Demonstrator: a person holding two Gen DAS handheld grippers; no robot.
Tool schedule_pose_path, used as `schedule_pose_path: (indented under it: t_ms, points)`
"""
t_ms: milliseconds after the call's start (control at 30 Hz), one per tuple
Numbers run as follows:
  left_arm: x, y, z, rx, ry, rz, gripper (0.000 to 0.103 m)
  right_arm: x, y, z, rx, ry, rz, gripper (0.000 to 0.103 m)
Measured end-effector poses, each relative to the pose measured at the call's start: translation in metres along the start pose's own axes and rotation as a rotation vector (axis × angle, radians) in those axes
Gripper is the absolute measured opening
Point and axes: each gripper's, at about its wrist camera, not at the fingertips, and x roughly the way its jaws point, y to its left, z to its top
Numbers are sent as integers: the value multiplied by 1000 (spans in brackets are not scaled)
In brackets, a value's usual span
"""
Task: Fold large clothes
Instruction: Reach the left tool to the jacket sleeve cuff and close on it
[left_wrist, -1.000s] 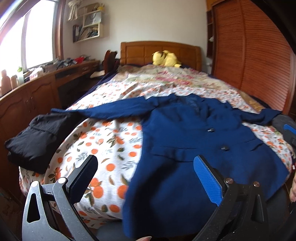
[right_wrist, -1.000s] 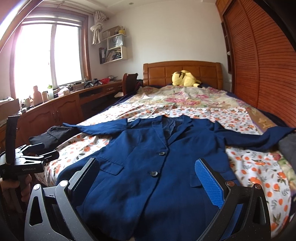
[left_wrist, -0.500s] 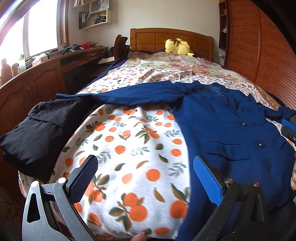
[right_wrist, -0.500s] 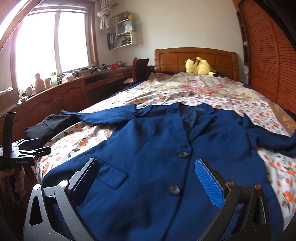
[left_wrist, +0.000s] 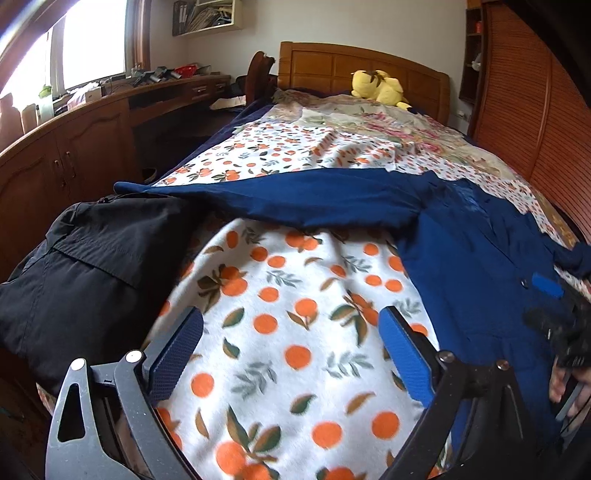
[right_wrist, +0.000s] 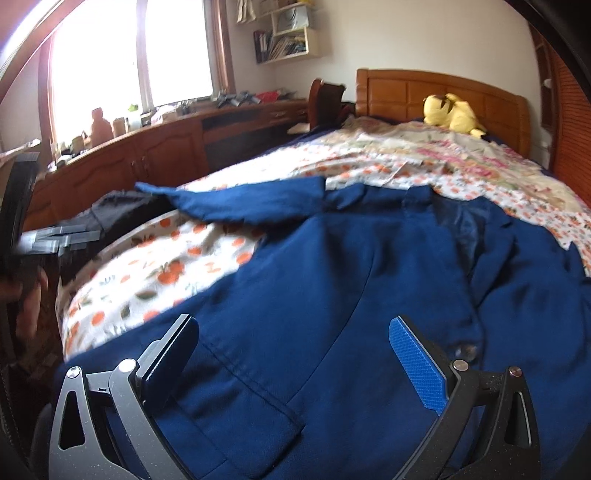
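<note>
A: Left wrist view, left to right. Item one: black garment, folded, at the left edge of the bed, its top under the cuff of the jacket sleeve.
B: Item two?
A: Orange-print blanket, filling the centre, bare between the jaws of the left gripper. The jaws have just been closing a little yet stand wide apart, released, nothing between them.
B: Item three?
A: Blue jacket, spread face up at the right; one sleeve runs across the middle of the frame toward the left. The other gripper shows at the right edge, blurred.
B: Right wrist view?
A: Far left, the left gripper again, blurred, held in a hand. Then blanket, then jacket filling the lower centre and right, pocket flap at the bottom. Right gripper over the jacket front, jaws spread, gripping nothing; whether the pads touch the cloth, I cannot tell.
B: Background?
A: Yellow plush toy, upper right, by the headboard.
</note>
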Motion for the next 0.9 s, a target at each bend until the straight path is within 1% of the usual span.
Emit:
schedule_pose_path:
  t_ms: [67, 167, 300, 533, 633, 667, 700, 733, 767, 800, 833, 867, 900]
  points:
    - [10, 8, 11, -20, 8, 9, 86, -4, -7, -4, 12, 15, 8, 102]
    - [24, 17, 26, -39, 13, 24, 79, -17, -20, -4, 39, 9, 21, 102]
    - [50, 32, 50, -90, 24, 41, 72, -18, -30, -4, 53, 23, 23, 102]
    - [97, 59, 80, -185, 53, 73, 56, -21, -25, -3, 54, 15, 16, 102]
    - [115, 69, 90, -241, 72, 72, 49, -11, -19, 0, 47, 12, 10, 102]
    - [120, 71, 92, -253, 76, 71, 47, 1, -13, 3, 43, 10, 6, 102]
    - [124, 72, 95, -264, 78, 73, 46, 7, -10, 5, 43, 10, 5, 102]
    - [129, 74, 98, -274, 79, 77, 44, 7, -10, 5, 43, 10, 5, 102]
    - [133, 74, 100, -276, 84, 89, 37, 8, -10, 6, 44, 10, 6, 102]
    - [138, 75, 102, -271, 98, 108, 34, 8, -10, 6, 46, 9, 7, 102]
    - [143, 74, 105, -268, 109, 116, 27, 8, -10, 5, 48, 9, 9, 102]
    - [148, 73, 108, -260, 121, 127, 13, 9, -10, 5, 49, 7, 9, 102]
    - [151, 72, 111, -254, 125, 141, 7, 9, -10, 5, 50, 6, 10, 102]
